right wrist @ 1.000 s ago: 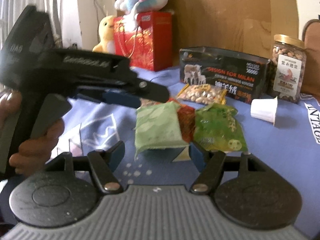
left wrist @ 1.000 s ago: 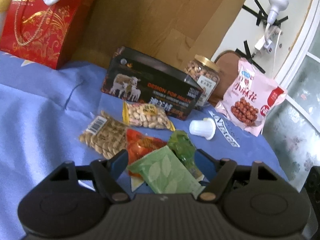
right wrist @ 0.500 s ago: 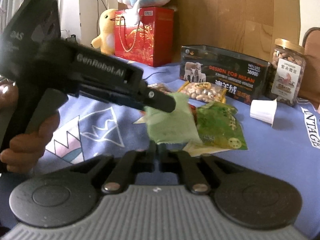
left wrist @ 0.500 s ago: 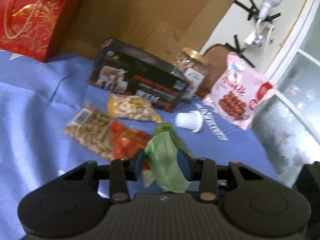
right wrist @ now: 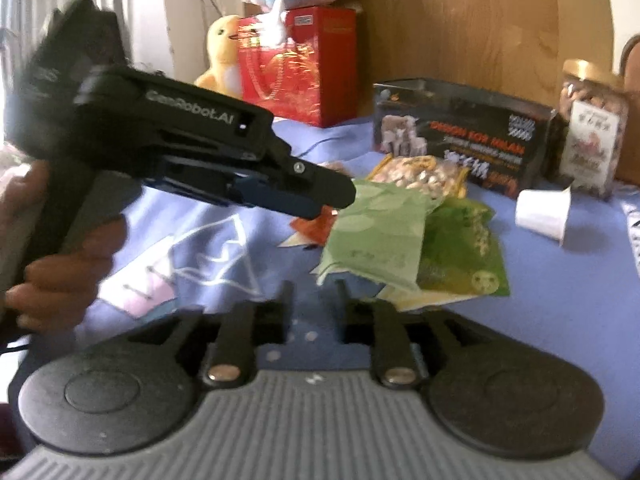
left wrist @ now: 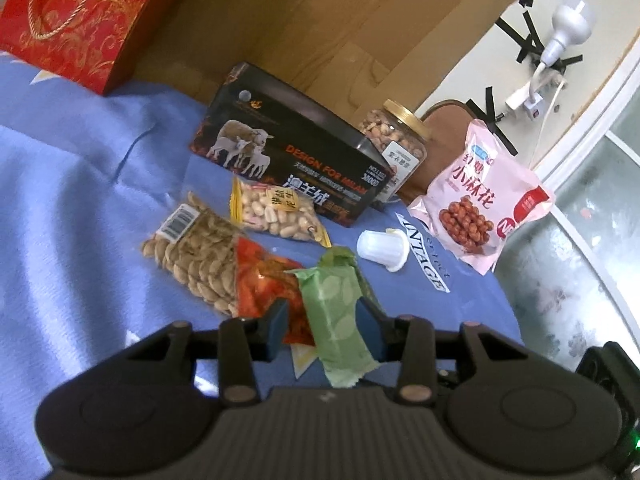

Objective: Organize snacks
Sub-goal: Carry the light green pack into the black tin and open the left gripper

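1. The left gripper [left wrist: 322,326] held a pale green packet [left wrist: 334,312] between its blue pads, which stood narrowly apart and pressed on the packet's sides.
2. The packet was lifted clear of the blue cloth [left wrist: 72,208], tilted, near the camera and above the other snacks.
3. The right gripper [right wrist: 314,308] had nothing between its fingers; its jaws were opening from a narrow gap, just below the packet's near corner.
4. In the right wrist view a hand [right wrist: 60,272] gripped the left tool's handle at the left.
5. On the cloth beneath lay an orange packet [left wrist: 264,280] and a dark green packet [right wrist: 464,260], overlapping.
6. Farther left lay a bag of seeds [left wrist: 196,252]; beyond it, a bag of peanuts [left wrist: 272,212].
7. A black box [left wrist: 296,160] stood behind them, a nut jar [left wrist: 396,140] at its right end.
8. A white cup [left wrist: 380,246] lay on its side right of the peanuts, near a pink bag [left wrist: 480,196].
9. A red gift bag [left wrist: 76,20] stood far left.
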Tool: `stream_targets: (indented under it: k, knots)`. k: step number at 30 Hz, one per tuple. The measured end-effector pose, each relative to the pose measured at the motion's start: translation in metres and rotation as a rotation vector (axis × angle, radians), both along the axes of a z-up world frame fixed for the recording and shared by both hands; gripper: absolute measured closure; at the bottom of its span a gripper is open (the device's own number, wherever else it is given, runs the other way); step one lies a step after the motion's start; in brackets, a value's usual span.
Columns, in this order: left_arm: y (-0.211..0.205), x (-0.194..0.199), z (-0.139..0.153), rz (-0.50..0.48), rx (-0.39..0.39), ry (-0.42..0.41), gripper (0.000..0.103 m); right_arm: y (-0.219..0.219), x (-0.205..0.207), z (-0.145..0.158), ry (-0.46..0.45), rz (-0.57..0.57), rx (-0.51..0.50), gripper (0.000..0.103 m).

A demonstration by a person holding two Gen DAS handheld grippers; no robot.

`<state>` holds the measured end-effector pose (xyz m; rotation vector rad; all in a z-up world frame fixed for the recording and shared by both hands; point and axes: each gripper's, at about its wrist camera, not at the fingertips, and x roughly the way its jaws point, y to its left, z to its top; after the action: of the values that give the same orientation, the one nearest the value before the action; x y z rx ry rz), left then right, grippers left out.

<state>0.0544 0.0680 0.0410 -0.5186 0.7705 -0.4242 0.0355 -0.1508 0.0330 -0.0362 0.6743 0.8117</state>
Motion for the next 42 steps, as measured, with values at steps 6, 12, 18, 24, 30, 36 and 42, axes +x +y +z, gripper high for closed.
stream_targets:
  k: [6,12,18,24,30,36,42]
  knots:
    - [-0.005,-0.002,0.0,-0.025,-0.015,0.006,0.066,-0.035,0.004,0.018,0.026,-0.003,0.113,0.066]
    - [-0.019,0.008,-0.006,-0.054,0.006,0.028,0.066,-0.031,0.03,0.013,-0.001,-0.065,0.031,0.062]
    - [-0.023,0.015,-0.005,-0.038,0.052,0.023,0.073,0.002,0.03,0.002,-0.05,0.017,-0.058,0.065]
    - [-0.016,0.036,0.03,-0.015,0.05,-0.067,0.073,0.001,0.047,0.023,-0.144,-0.051,0.016,0.066]
    - [-0.022,0.098,0.073,0.045,0.085,-0.213,0.068,0.016,0.102,0.056,-0.27,-0.154,0.034,0.065]
    - [-0.026,0.163,0.07,0.156,0.154,-0.181,0.044,0.022,0.165,0.059,-0.261,-0.254,-0.017,0.064]
    - [-0.01,0.108,0.069,0.149,0.073,-0.245,0.043,-0.039,0.128,0.044,-0.234,-0.342,0.053,0.063]
